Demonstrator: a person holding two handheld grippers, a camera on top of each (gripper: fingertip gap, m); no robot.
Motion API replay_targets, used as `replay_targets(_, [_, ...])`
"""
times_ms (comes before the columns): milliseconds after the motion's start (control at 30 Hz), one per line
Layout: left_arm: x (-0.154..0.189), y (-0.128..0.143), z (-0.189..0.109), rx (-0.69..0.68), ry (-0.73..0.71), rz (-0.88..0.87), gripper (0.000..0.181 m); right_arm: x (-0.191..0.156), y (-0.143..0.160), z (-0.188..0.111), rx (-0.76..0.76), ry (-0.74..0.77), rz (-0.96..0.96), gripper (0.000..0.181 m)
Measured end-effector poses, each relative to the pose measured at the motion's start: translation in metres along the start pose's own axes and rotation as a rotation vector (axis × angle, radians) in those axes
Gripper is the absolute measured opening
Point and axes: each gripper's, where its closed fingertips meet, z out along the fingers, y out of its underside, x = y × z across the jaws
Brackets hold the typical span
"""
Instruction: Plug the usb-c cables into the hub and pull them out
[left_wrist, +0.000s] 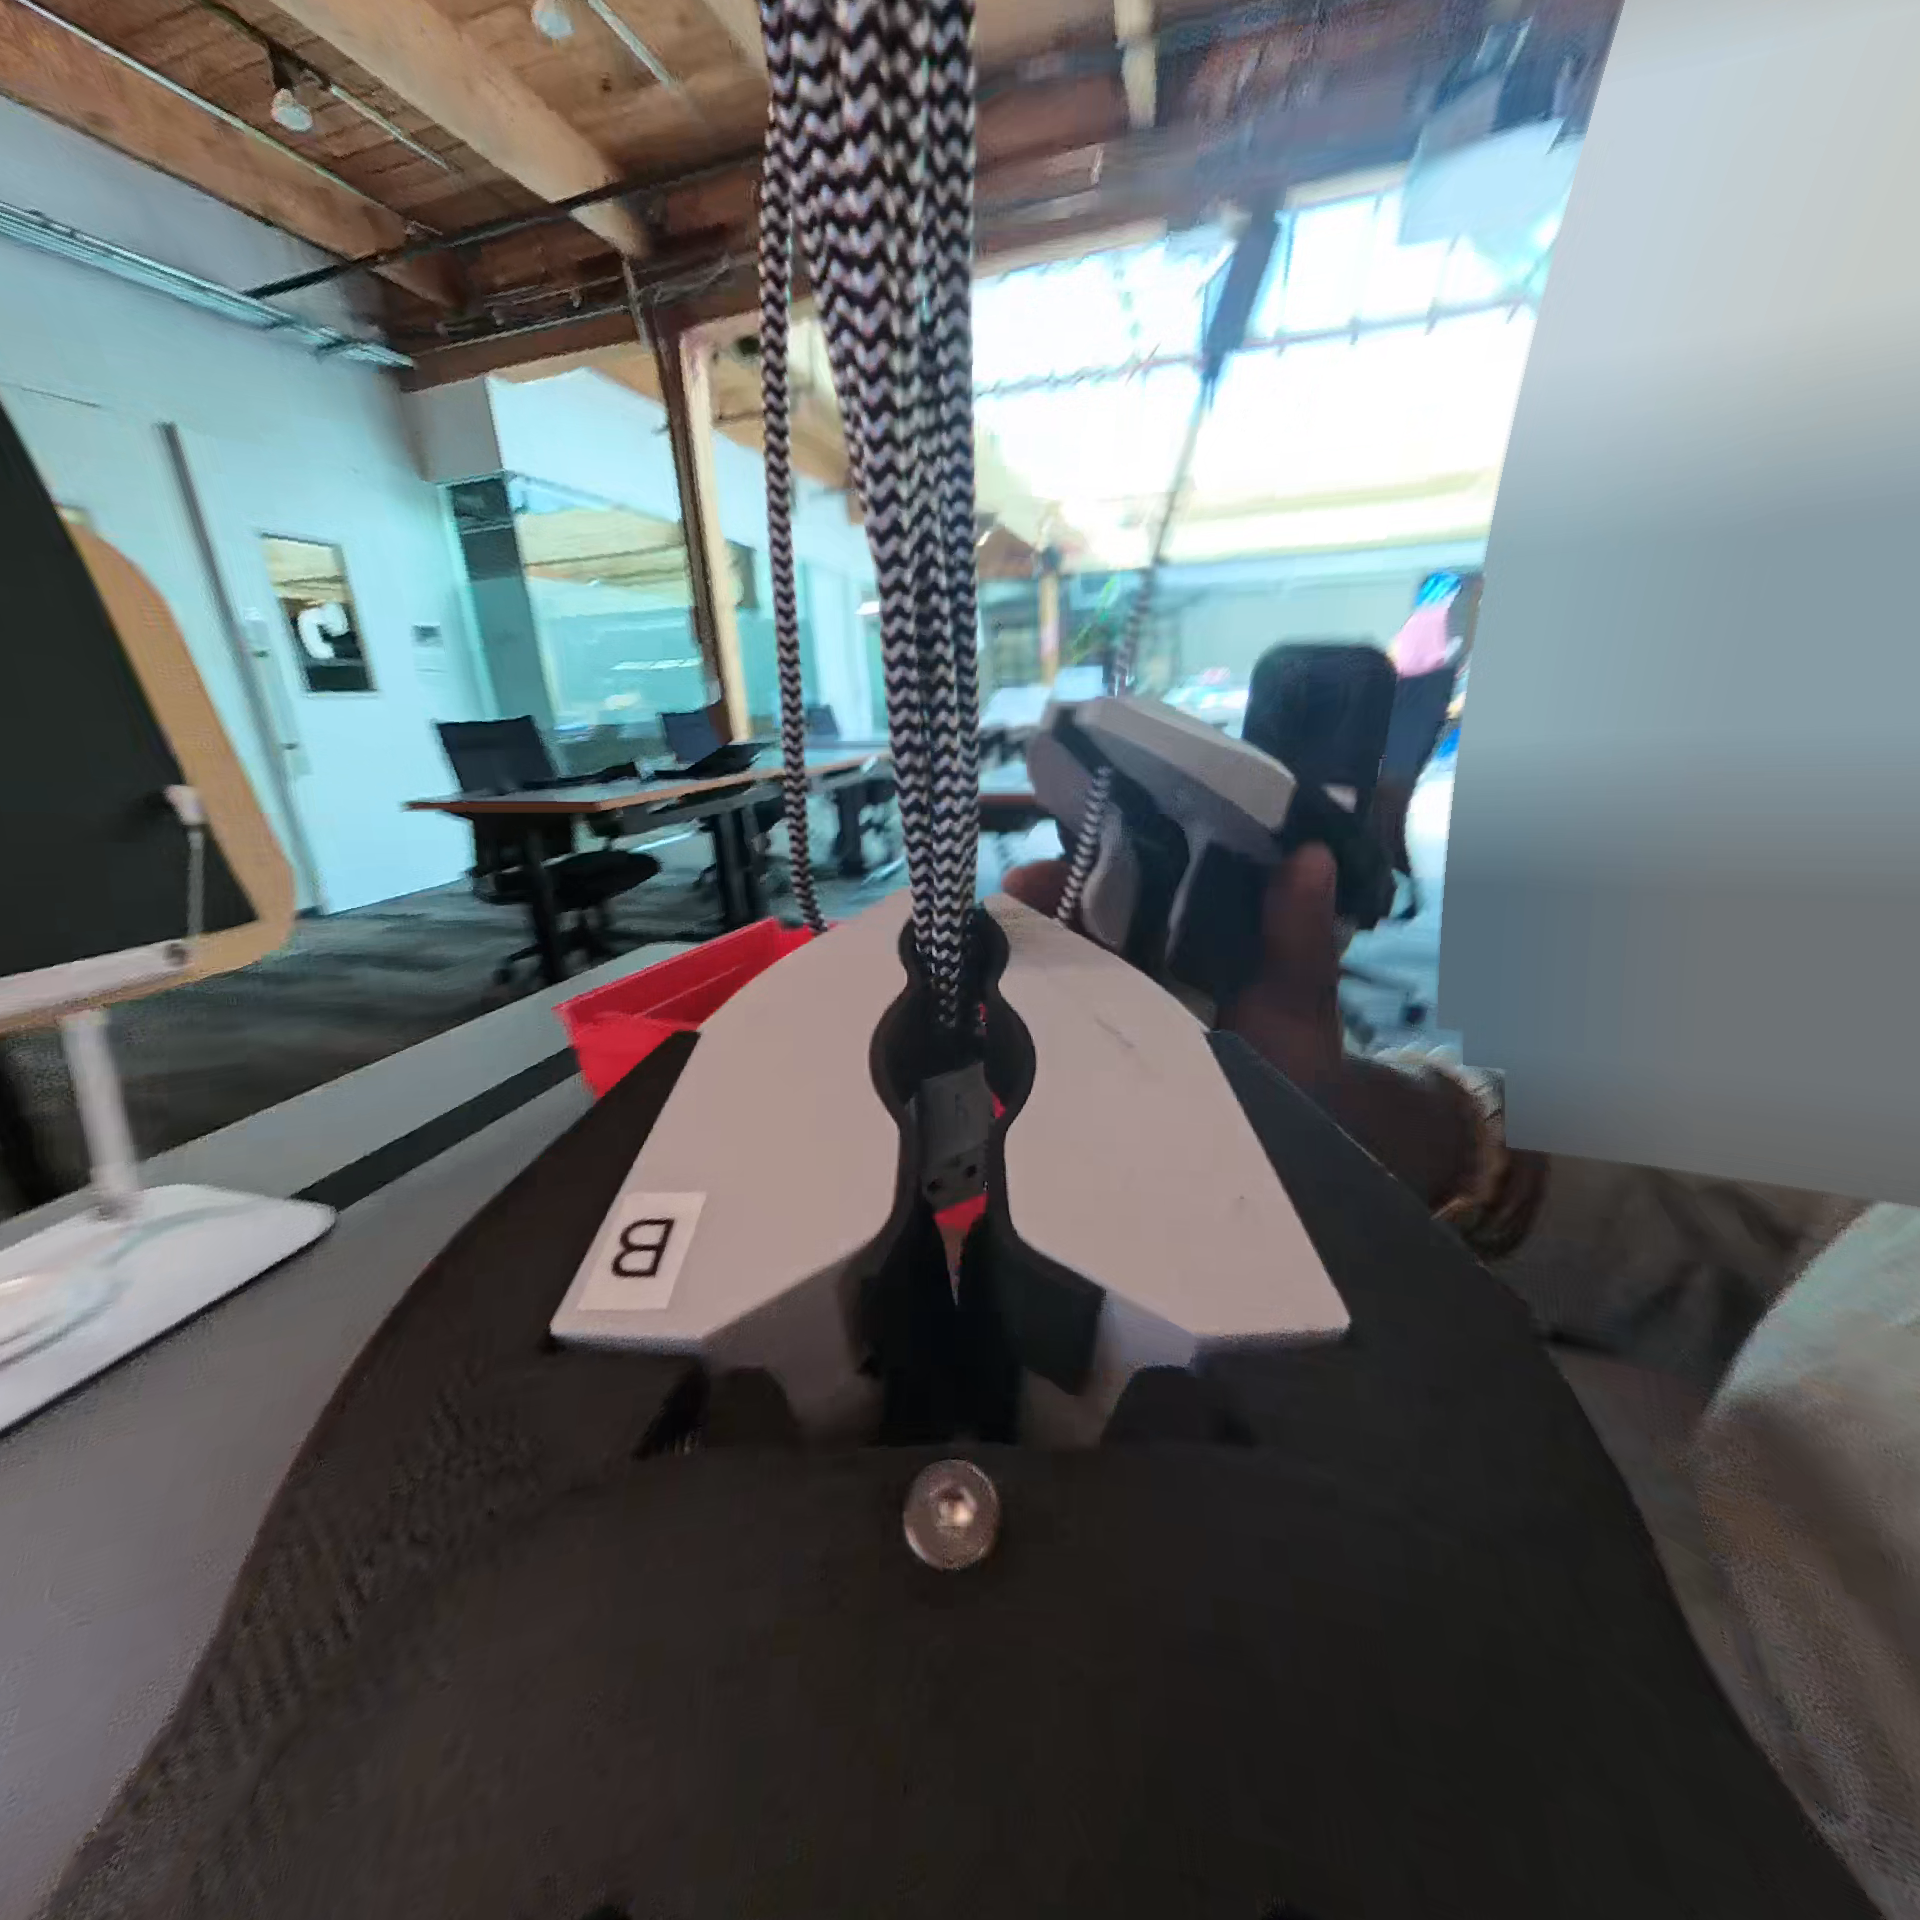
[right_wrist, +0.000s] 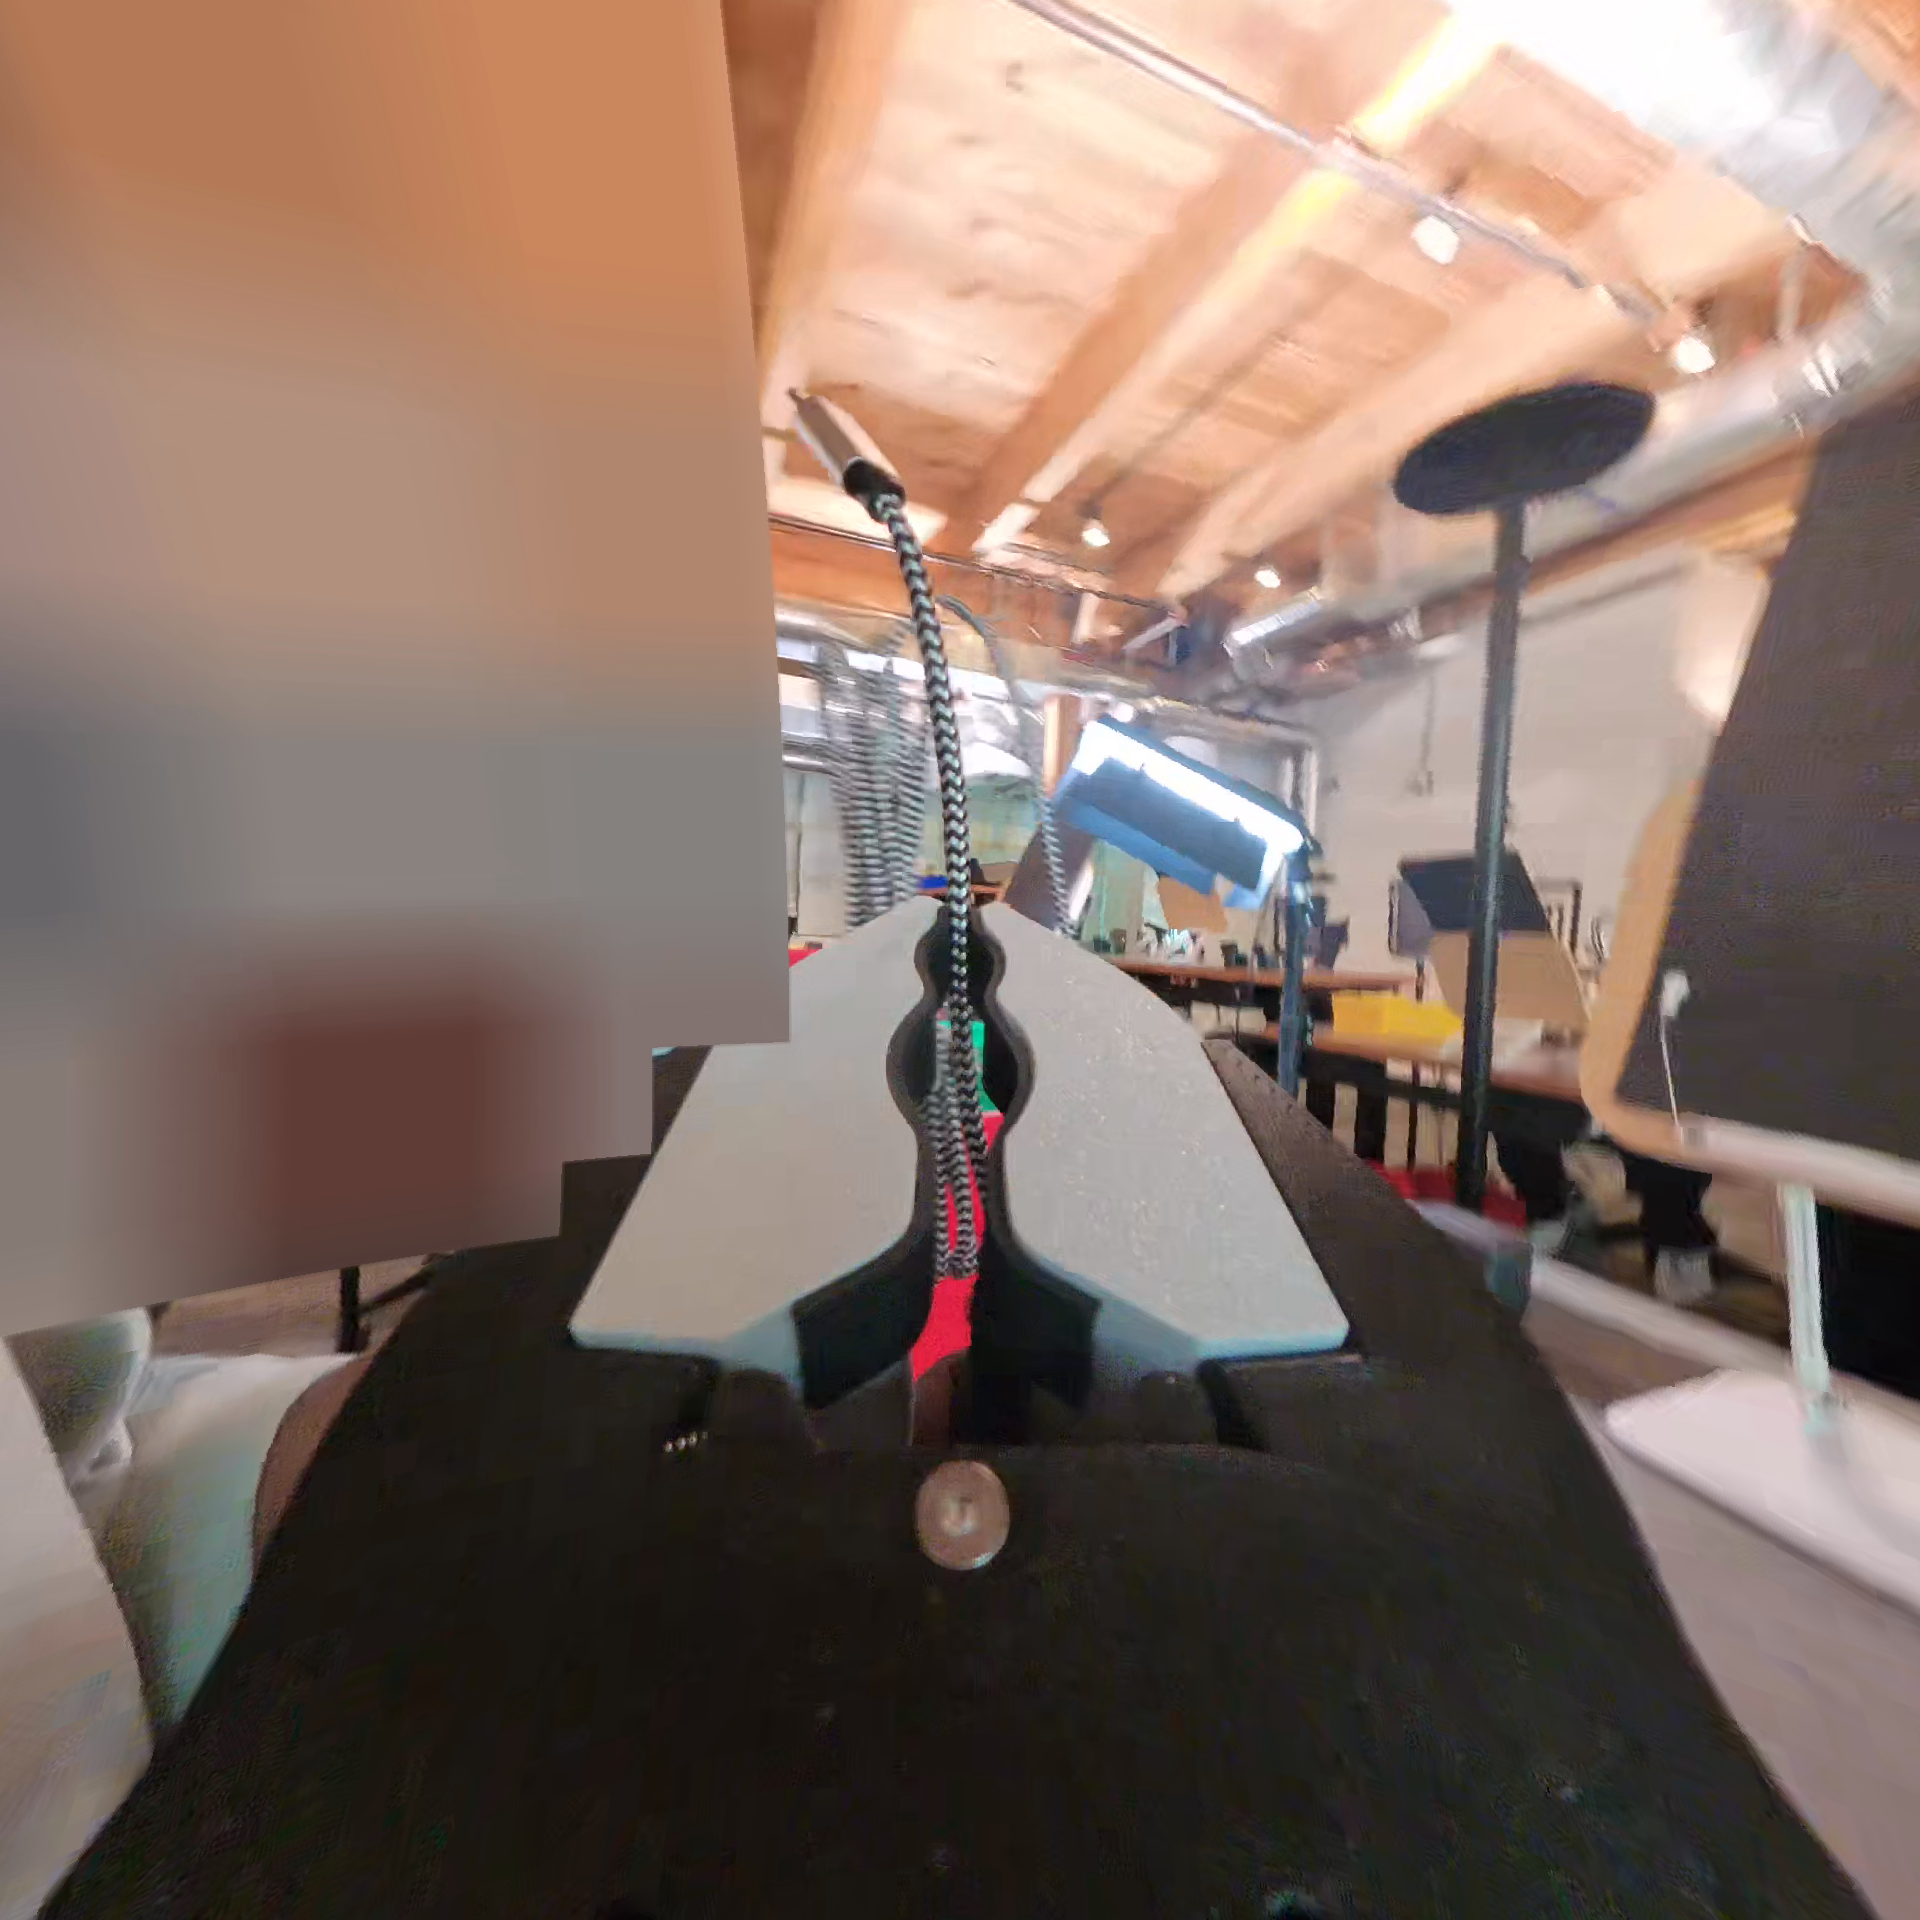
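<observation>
L tongs (left_wrist: 951, 961): fingers together, clamped on a bundle of black/white braided usb-c cables (left_wrist: 914, 520). Several strands run up out of the tips and off the top of frame. A dark connector (left_wrist: 958, 1127) sits lower in the gap between the pads, plug end pointing back toward cam. One more strand (left_wrist: 781, 623) hangs separate, just left of the bundle, going down behind the L finger.

R tongs (right_wrist: 961, 925): also closed, pinching a single braided cable (right_wrist: 940, 707) at the tips. Cable arcs up and left, ends in a dark plug (right_wrist: 847, 447) free in the air, not inserted in anything. Below the pinch, braided strand continues down through the gap, looks doubled there, blurry.

From L wrist view the R tongs (left_wrist: 1091, 831) show farther off to the right, held by a hand (left_wrist: 1299, 935), with a braided strand at its tip.

Hub: can't ID it in either view. Red tray-like thing (left_wrist: 675, 997) on the table (left_wrist: 260, 1351) just behind the L tongs; red also visible through both gaps, can't tell what it is.

Misc: monitor on white stand (left_wrist: 135, 1247) at left on table; another stand (right_wrist: 1766, 1455) at right in R view. Both views motion-blurred.
</observation>
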Motion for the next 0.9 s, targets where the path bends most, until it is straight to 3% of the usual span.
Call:
replay_targets(67, [0.004,0.013,0.006,-0.109,-0.031,0.078,0.003,0.013,0.015,-0.002,-0.072,0.064,0.055,0.005])
replay_targets(133, [0.011,0.024,0.009,-0.203,-0.020,0.139,0.004,0.013,0.033,-0.002,-0.167,0.054,0.080,0.026])
replay_targets(267, [0.009,0.036,0.009,-0.326,-0.066,0.229,0.002,0.011,0.037,-0.002,-0.203,0.013,0.140,0.037])
replay_targets(333, [0.004,0.042,0.008,-0.386,-0.125,0.260,0.002,0.012,0.042,-0.002,-0.258,0.020,0.083,0.032])
replay_targets(433, [0.007,0.042,0.010,-0.370,-0.102,0.239,0.002,0.005,0.041,-0.002,-0.265,-0.039,0.092,0.026])
replay_targets(567, [0.006,0.040,0.006,-0.303,-0.047,0.067,0.002,-0.010,0.041,-0.010,-0.279,-0.208,0.161,0.036])
replay_targets(700, [0.003,0.063,0.008,-0.476,-0.123,0.219,0.002,-0.017,0.063,-0.004,-0.426,-0.202,0.085,0.047])
replay_targets(800, [-0.001,0.075,0.013,-0.587,-0.235,0.371,0.004,-0.013,0.073,0.006,-0.469,-0.113,-0.039,0.026])
replay_targets(900, [0.003,0.075,0.017,-0.565,-0.222,0.382,0.005,-0.007,0.068,0.004,-0.447,-0.074,-0.060,0.012])
